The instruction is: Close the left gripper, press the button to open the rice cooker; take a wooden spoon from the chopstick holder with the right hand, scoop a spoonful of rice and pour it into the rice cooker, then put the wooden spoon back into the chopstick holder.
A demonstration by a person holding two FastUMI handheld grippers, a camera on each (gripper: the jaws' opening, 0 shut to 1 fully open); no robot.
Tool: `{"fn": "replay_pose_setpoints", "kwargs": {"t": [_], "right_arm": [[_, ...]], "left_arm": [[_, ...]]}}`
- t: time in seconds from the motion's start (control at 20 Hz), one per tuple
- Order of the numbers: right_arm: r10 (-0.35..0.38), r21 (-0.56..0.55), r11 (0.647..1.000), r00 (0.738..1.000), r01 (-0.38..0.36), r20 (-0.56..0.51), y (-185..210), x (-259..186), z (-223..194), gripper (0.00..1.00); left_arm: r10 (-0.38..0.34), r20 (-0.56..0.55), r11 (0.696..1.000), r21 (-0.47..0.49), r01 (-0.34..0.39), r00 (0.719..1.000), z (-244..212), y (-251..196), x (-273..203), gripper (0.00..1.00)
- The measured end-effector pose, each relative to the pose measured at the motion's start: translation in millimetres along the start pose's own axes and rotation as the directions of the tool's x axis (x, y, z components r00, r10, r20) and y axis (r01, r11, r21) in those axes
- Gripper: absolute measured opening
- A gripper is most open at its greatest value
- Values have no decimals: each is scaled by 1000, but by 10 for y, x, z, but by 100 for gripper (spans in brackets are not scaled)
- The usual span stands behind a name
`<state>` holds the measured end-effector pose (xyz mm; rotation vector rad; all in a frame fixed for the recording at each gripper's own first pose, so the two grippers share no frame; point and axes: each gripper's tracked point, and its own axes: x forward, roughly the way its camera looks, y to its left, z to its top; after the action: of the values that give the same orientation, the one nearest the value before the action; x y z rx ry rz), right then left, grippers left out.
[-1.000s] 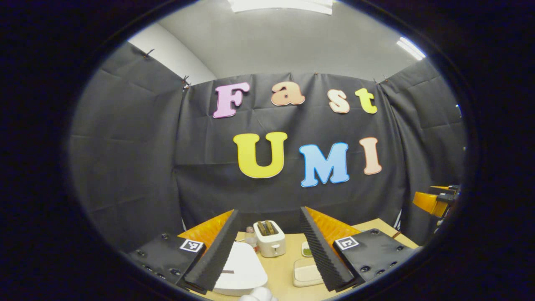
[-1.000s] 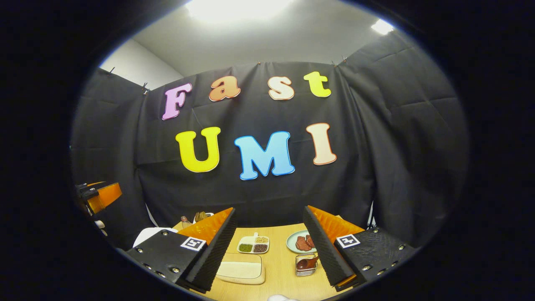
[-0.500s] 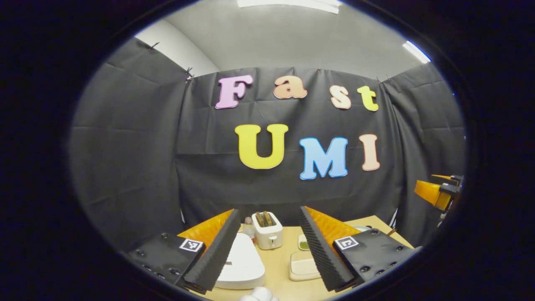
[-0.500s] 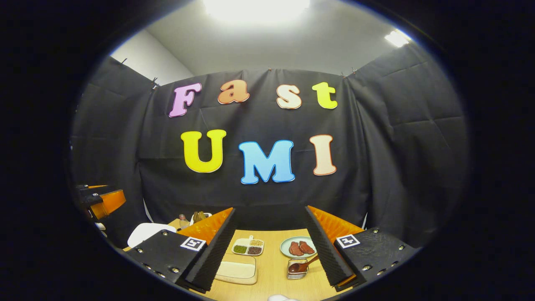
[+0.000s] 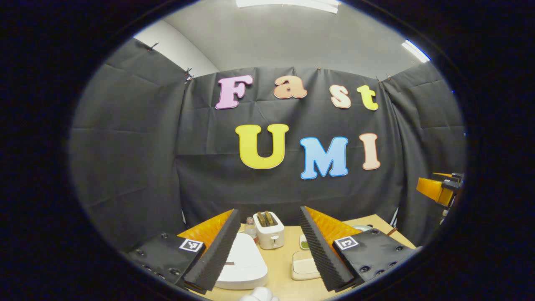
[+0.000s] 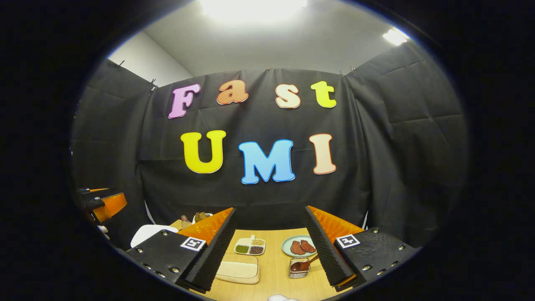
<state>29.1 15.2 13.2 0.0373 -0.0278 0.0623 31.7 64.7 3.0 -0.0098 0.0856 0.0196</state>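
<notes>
the white rice cooker (image 5: 244, 262) sits low and flat near the table's (image 5: 280, 267) left edge, lid shut. my wooden spoon (image 6: 304, 265) leans tilted in the clear chopstick holder (image 6: 297, 268) toward the table's right side, bowl down.

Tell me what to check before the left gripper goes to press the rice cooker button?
1. Left gripper closed for pressing: not ok, fingers stand apart.
2. Rice cooker lid down: ok, white lid looks closed.
3. Button spotted: cannot tell, a dark mark at the lid's front may be it.
4. Right gripper free for the spoon: ok, open and holding nothing.
5. Wooden spoon in its holder: ok.
6. Toaster out of the way: ok, it stands behind the cooker.
</notes>
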Motion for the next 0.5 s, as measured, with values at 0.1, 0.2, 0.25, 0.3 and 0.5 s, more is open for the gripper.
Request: {"fn": "replay_pose_setpoints", "kwargs": {"t": [0.1, 0.2, 0.25, 0.3, 0.5], "right_arm": [[-1, 2, 1000, 1000, 1, 0, -5, 5, 8, 97], [6, 10, 1000, 1000, -6, -3, 14, 0, -5, 98], [4, 8, 1000, 1000, -4, -4, 8, 5, -6, 98], [5, 7, 1000, 1000, -5, -7, 6, 2, -10, 98], [7, 13, 1000, 1000, -7, -6, 3, 13, 10, 98]], "left_arm": [[-1, -3, 1000, 5, 1, 1000, -20, -15, 0, 96], [5, -1, 1000, 12, -5, 1000, -13, 7, -2, 100], [4, -1, 1000, 11, -4, 1000, -9, -2, 0, 100], [4, 2, 1000, 9, -4, 1000, -7, -13, -3, 100], [9, 4, 1000, 10, -9, 1000, -12, -7, -3, 96]]}}
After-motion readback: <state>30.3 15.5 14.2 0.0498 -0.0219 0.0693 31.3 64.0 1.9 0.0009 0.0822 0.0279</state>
